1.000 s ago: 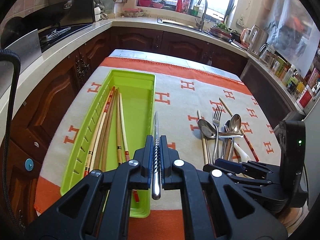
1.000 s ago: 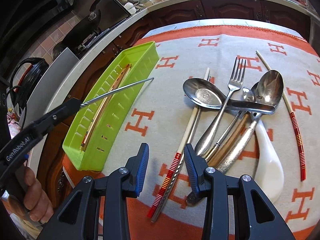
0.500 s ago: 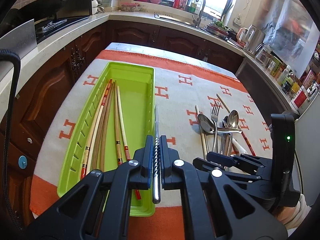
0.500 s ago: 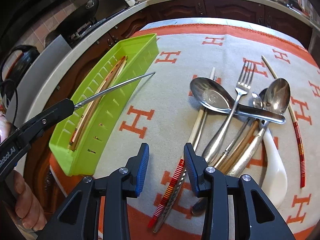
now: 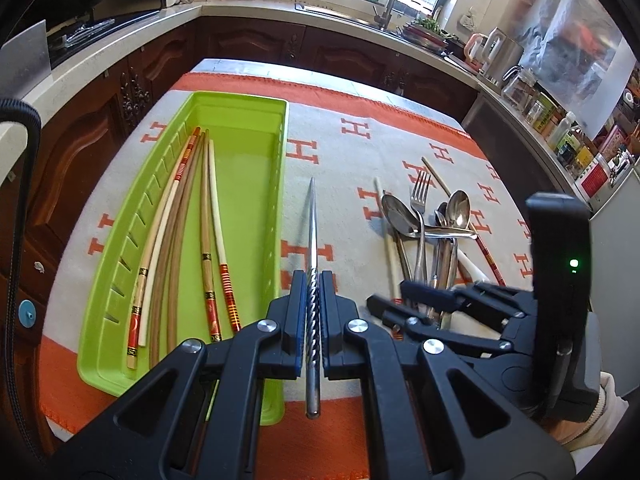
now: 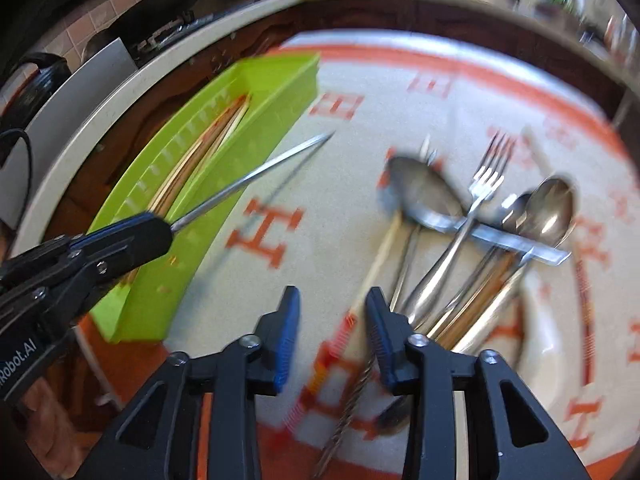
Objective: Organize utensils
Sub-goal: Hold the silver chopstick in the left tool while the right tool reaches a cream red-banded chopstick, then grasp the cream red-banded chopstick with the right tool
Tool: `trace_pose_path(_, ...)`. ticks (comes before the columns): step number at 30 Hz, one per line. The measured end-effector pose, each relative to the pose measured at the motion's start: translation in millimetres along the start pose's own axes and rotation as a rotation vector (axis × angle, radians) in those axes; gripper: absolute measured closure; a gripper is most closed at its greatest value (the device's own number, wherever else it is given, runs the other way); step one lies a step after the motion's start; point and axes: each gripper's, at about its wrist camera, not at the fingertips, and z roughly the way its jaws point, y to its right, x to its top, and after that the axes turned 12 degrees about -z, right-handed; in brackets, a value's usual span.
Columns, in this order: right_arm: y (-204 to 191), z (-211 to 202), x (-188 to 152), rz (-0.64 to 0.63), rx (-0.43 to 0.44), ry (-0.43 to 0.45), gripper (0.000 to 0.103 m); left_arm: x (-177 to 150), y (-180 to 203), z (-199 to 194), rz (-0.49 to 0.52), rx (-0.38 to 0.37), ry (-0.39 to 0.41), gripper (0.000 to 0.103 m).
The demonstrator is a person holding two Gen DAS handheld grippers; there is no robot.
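Note:
My left gripper [image 5: 311,280] is shut on a metal chopstick [image 5: 312,220] with a twisted handle. It points forward over the cloth, just right of the green tray [image 5: 282,184]. Several wooden chopsticks [image 5: 176,208] lie in that tray. A pile of spoons and a fork [image 5: 424,224] rests to the right. In the blurred right wrist view my right gripper [image 6: 333,308] hangs over the pile's near left end, jaws closing. A red-striped chopstick [image 6: 344,332] and a second twisted metal chopstick [image 6: 352,392] lie below the gap, with the pads clear of them.
An orange and white cloth [image 5: 352,160] covers the table. A white ceramic spoon [image 6: 536,340] and a red-banded chopstick [image 6: 584,300] lie at the pile's right. Dark cabinets and a countertop [image 5: 120,52] ring the table; jars and bottles [image 5: 560,120] stand far right.
My left gripper has sunk and tipped further down, still holding the metal chopstick. The right gripper shifted sideways and tilted over the pile's handles, its jaws a little narrower; its view is now blurred.

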Motion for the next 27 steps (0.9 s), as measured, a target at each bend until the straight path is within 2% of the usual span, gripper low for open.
trace_pose_path(9,4,-2,-4,0.004,-0.016,0.01,0.081,-10,3,21,-0.014,-0.031,-0.07,0.099)
trace_pose_path(13,6,-1,-6,-0.007,-0.039,0.02,0.093,-11,-1,35,-0.042,-0.059,-0.116,0.099)
trace_pose_path(18,13,-2,-8,0.006,-0.023,0.026,0.095,-10,7,41,-0.019,-0.039,-0.113,0.099)
trace_pose_path(21,12,-3,-8,-0.003,-0.025,0.026,0.095,-10,15,46,0.003,-0.015,-0.124,0.099)
trace_pose_path(27,9,-3,-8,-0.043,-0.035,0.026,0.095,-16,41,62,0.141,0.181,-0.128,0.099)
